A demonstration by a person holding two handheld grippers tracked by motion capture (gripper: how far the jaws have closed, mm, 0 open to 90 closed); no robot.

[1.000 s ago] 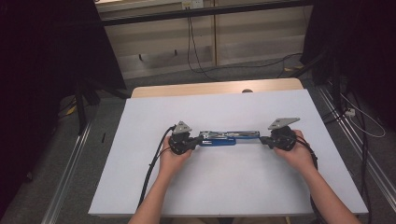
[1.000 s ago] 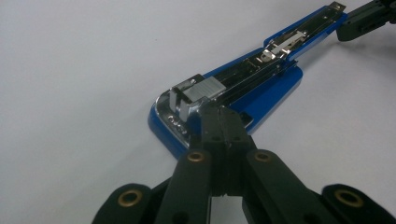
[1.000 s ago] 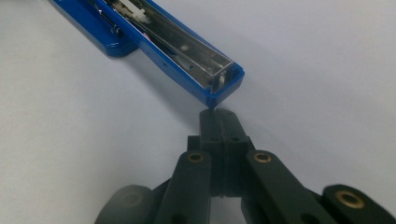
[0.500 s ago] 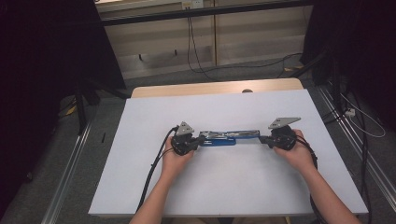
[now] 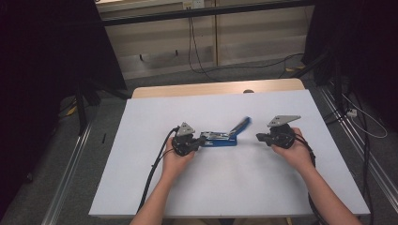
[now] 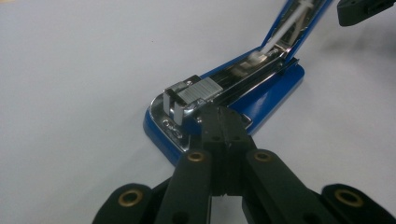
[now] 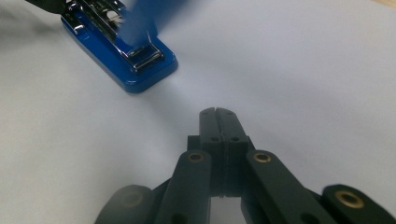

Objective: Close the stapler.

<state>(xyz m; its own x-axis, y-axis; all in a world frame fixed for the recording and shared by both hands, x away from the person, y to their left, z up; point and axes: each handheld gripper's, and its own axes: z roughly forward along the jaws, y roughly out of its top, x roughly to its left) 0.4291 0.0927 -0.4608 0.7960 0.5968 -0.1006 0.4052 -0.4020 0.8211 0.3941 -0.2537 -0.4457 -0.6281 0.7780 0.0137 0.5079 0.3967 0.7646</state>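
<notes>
Two grippers at work on a blue stapler [image 5: 218, 139], mid-table on the white sheet [image 5: 141, 178]. Left gripper [image 6: 219, 119]: jaws closed, tips pressing the stapler's near end, pinning the base. Right gripper [image 7: 218, 116]: jaws closed on nothing, just right of the stapler. Stapler's top arm [image 5: 240, 126] stands raised. Judgement: keep the base pinned while working the arm. Nothing obstructs; cables [image 5: 157, 164] trail near.

Near the middle of the table [image 5: 141, 178], the stapler [image 5: 220, 139] lies with its lid tilted up toward the upper right, the left gripper [image 5: 195, 143] touching its left end and the right gripper [image 5: 259, 137] just right of it, apart.
</notes>
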